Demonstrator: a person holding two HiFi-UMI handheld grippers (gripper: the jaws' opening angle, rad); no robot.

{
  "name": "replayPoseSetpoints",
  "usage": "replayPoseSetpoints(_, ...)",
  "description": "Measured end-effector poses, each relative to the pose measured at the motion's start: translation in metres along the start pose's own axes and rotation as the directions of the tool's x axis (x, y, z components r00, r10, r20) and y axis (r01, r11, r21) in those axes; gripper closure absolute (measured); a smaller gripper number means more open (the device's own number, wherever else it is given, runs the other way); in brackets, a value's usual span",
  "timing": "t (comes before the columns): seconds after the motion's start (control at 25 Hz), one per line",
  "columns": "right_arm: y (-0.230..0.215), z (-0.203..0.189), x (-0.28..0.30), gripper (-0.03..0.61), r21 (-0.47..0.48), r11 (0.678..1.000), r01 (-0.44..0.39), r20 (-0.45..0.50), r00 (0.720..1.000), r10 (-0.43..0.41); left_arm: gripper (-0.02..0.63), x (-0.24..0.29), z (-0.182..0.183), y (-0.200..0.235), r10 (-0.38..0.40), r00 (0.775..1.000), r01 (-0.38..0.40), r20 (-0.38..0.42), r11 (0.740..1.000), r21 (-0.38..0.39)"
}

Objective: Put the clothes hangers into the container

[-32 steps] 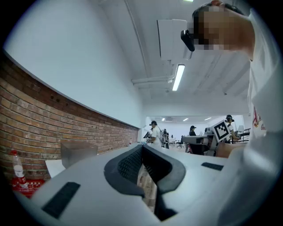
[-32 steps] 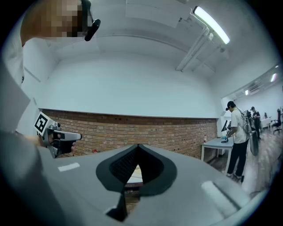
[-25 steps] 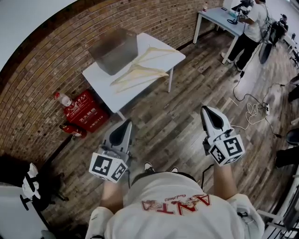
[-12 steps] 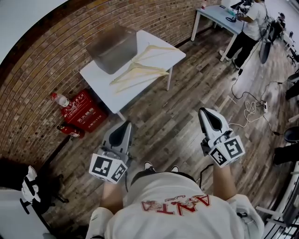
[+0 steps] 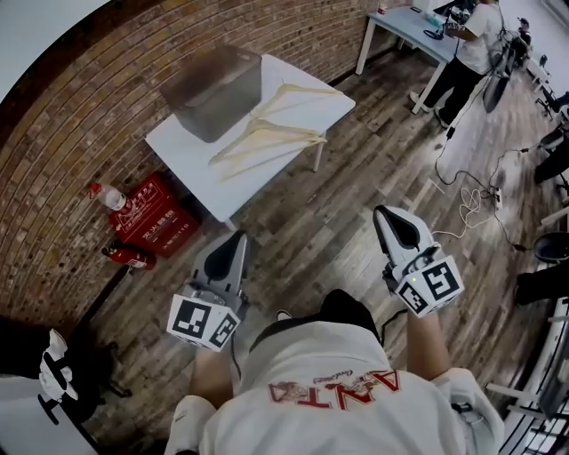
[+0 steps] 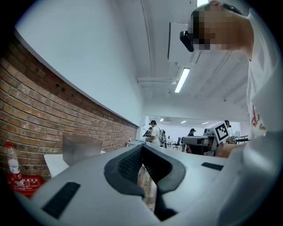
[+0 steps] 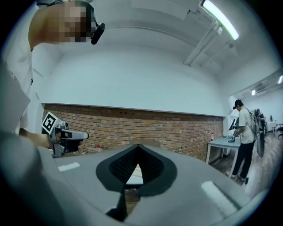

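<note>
Our left gripper has its jaws closed tip to tip with nothing between them. Our right gripper is the same, jaws together and empty. Neither one touches anything.

The wooden clothes hangers lie on the white tabletop ahead of us, well apart from both grippers. One bunch lies near the middle, and a further hanger lies nearer the far edge. The grey container stands on the same tabletop by the brick wall, just beside the hangers, which all lie outside it. Only wooden floor lies between us and the tabletop. By the wall, left of the tabletop, a red box sits on the floor with a bottle next to it. Off to the far right another person stands at a second table, and cables trail across the floor there.

We hold both grippers out level in front of our body, side by side and well apart, each pointing roughly towards the tabletop.
</note>
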State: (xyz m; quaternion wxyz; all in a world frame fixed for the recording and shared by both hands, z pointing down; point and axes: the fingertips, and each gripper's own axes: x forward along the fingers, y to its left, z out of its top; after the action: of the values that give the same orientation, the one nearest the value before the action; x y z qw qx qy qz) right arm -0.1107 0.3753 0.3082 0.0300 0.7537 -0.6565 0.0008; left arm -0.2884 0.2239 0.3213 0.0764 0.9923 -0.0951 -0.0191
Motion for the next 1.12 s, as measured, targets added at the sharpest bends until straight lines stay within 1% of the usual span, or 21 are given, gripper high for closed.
replayPoseSetpoints(0.2, -0.013, -0.009, 0.029, 0.577, 0.01, 1.0, -0.007, -0.019, 1.0, 0.007, 0.604, 0.015, 0.002, 0.02, 0.015, 1.0, -0.015, 0.001, 1.0, 0.006)
replayPoseSetpoints(0.32, -0.022, -0.015, 0.056, 0.577, 0.019, 0.999, -0.03, -0.028, 0.999, 0.031, 0.604, 0.027, 0.003, 0.036, 0.037, 0.999, -0.037, -0.01, 0.999, 0.008)
replayPoseSetpoints(0.44, -0.041, -0.019, 0.082, 0.577, 0.024, 0.998, -0.055, -0.034, 0.998, 0.056, 0.604, 0.05, 0.003, 0.051, 0.062, 0.998, -0.062, -0.019, 0.998, 0.01)
replayPoseSetpoints(0.76, -0.132, -0.023, 0.133, 0.577, 0.058, 0.993, -0.1, -0.04, 0.994, 0.102, 0.604, 0.144, 0.01, 0.058, 0.095, 0.995, -0.094, -0.036, 0.995, 0.036)
replayPoseSetpoints(1.0, -0.205, -0.029, 0.163, 0.577, 0.087, 0.984, -0.154, -0.042, 0.987, 0.158, 0.604, 0.217, 0.014, 0.051, 0.137, 0.989, -0.135, -0.047, 0.99, 0.045)
replayPoseSetpoints(1.12, -0.237, -0.035, 0.176, 0.577, 0.111, 0.977, -0.18, -0.04, 0.982, 0.185, 0.604, 0.246, 0.013, 0.047, 0.166, 0.984, -0.162, -0.06, 0.985, 0.063)
